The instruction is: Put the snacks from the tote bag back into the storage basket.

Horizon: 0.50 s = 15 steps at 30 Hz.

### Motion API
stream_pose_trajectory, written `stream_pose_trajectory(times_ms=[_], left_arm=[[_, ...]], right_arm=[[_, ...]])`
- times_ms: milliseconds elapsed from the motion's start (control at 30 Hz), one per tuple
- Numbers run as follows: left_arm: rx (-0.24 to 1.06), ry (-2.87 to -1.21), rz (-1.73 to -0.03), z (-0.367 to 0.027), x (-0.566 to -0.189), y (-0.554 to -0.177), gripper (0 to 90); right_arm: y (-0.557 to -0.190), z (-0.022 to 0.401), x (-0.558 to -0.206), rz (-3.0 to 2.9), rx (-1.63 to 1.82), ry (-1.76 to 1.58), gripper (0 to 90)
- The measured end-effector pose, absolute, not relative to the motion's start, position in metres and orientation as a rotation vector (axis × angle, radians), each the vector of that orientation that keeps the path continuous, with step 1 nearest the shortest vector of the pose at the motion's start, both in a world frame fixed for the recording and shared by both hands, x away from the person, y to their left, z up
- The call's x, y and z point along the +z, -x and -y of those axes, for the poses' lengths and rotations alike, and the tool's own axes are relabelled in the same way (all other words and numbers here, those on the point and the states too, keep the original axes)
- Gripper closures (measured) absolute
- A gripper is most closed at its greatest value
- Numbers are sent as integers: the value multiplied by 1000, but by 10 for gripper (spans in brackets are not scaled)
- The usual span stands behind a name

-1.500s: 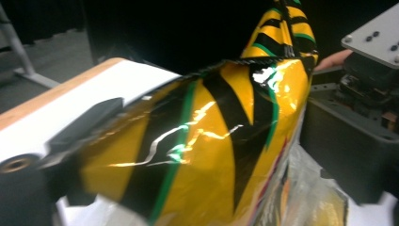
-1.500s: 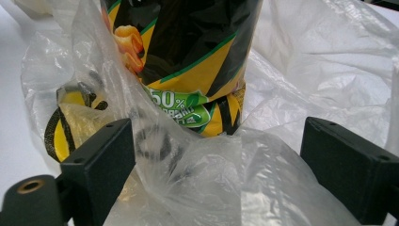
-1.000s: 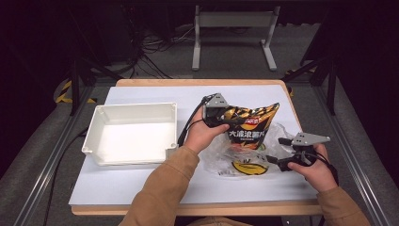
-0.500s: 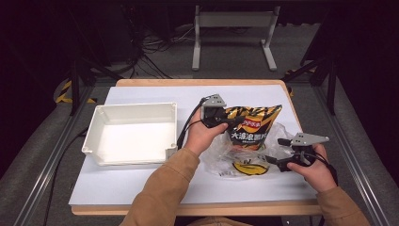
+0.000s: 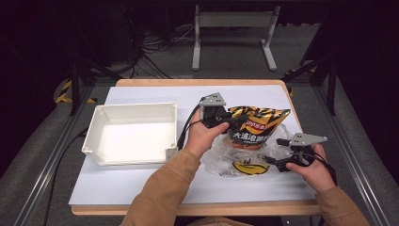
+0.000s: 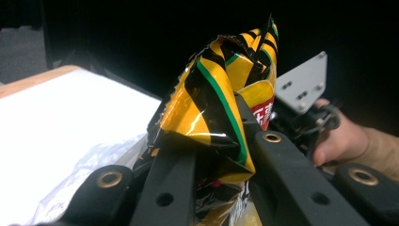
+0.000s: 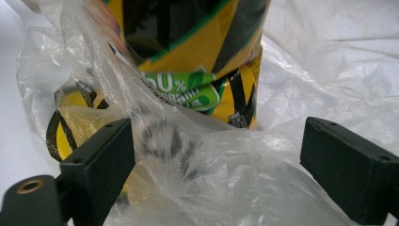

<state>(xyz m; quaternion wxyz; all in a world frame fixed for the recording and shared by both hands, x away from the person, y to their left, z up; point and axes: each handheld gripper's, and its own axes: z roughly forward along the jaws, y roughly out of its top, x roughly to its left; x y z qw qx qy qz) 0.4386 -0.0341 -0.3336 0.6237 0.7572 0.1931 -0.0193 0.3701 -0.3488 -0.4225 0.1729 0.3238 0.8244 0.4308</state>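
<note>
Yellow-and-black striped crisp bag (image 5: 254,127) standing toward the desk's right edge, its lower part sunk in a clear plastic bag (image 5: 235,160). Pinched at its upper left corner by the left gripper (image 5: 230,123), jaws having just closed on the crumpled foil. Right gripper (image 5: 273,162) near the front right corner, jaws spread wide, plastic film lying between them unclamped. White plastic bin (image 5: 134,134) well apart, toward the left edge of the desk (image 5: 141,188).

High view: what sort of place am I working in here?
Probably a lab or studio set up for recording, not a home. A white-topped table stands in a dark room, metal rails run along its sides, loose cables lie on the grey floor, and a metal stand sits behind.
</note>
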Motion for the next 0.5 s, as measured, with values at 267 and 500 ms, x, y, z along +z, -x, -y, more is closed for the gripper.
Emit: stream_pose_trajectory(times_ms=[267,500], left_arm=[[-74,-1683,-435,32,-321,-433,845],[-62,-1664,-409,31,-304,-428,848]], right_arm=[[-370,346,-423,-2340,1230,-909,106],[-371,345,-424,-2344,1232,-908,101]])
